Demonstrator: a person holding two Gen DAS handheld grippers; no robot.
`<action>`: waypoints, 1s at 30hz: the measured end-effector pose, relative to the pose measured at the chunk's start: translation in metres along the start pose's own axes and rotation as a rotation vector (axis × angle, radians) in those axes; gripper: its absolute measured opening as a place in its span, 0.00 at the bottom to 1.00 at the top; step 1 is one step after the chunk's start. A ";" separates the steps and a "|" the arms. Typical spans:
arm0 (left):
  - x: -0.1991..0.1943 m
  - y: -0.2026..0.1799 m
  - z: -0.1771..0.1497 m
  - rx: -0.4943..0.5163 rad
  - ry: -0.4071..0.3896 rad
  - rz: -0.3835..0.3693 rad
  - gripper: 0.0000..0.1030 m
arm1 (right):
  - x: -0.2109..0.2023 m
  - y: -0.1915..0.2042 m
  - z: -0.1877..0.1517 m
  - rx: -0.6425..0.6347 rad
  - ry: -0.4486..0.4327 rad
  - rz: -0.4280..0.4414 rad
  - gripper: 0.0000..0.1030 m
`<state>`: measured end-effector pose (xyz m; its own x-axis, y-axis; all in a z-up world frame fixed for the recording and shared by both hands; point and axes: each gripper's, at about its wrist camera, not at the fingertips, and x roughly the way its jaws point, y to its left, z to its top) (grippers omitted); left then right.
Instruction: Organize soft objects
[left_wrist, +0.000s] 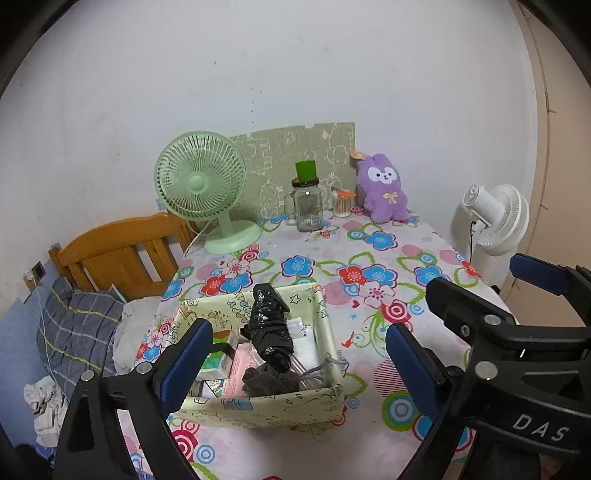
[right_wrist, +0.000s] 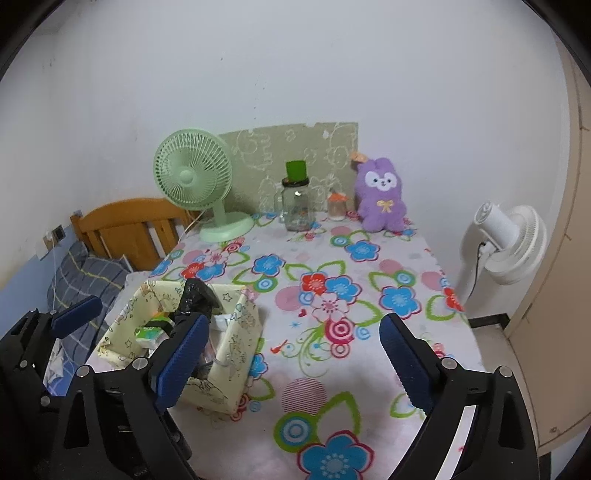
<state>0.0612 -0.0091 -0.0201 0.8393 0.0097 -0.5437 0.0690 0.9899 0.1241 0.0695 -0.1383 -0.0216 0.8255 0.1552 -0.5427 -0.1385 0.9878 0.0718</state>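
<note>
A pale yellow printed storage box (left_wrist: 258, 408) sits on the flowered table near its front left; it also shows in the right wrist view (right_wrist: 236, 350). Inside lie a black plastic bag bundle (left_wrist: 269, 325), a dark cloth (left_wrist: 269, 382), tissue packs (left_wrist: 214, 365) and white items. A purple plush rabbit (left_wrist: 384, 190) sits upright at the table's back, also in the right wrist view (right_wrist: 380, 195). My left gripper (left_wrist: 299, 354) is open and empty, its fingers straddling the box. My right gripper (right_wrist: 291, 354) is open and empty, over the table right of the box.
At the table's back stand a green desk fan (left_wrist: 201, 184), a glass jar mug with a green cup on top (left_wrist: 306, 206) and a small glass jar (left_wrist: 341, 205). A white fan (left_wrist: 495, 218) stands right of the table. A wooden bed headboard (left_wrist: 118, 251) and plaid pillow (left_wrist: 74, 332) lie left.
</note>
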 end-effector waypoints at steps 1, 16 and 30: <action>-0.003 -0.001 0.000 -0.001 -0.005 0.001 0.94 | -0.004 -0.002 0.000 0.002 -0.007 -0.004 0.95; -0.049 -0.006 -0.002 -0.037 -0.082 0.011 1.00 | -0.061 -0.031 -0.008 0.039 -0.094 -0.056 0.99; -0.073 0.002 -0.006 -0.085 -0.134 0.006 1.00 | -0.095 -0.047 -0.018 0.067 -0.160 -0.111 1.00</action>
<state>-0.0031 -0.0066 0.0146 0.9043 0.0018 -0.4269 0.0228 0.9984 0.0526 -0.0124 -0.2002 0.0115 0.9108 0.0407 -0.4109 -0.0095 0.9969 0.0777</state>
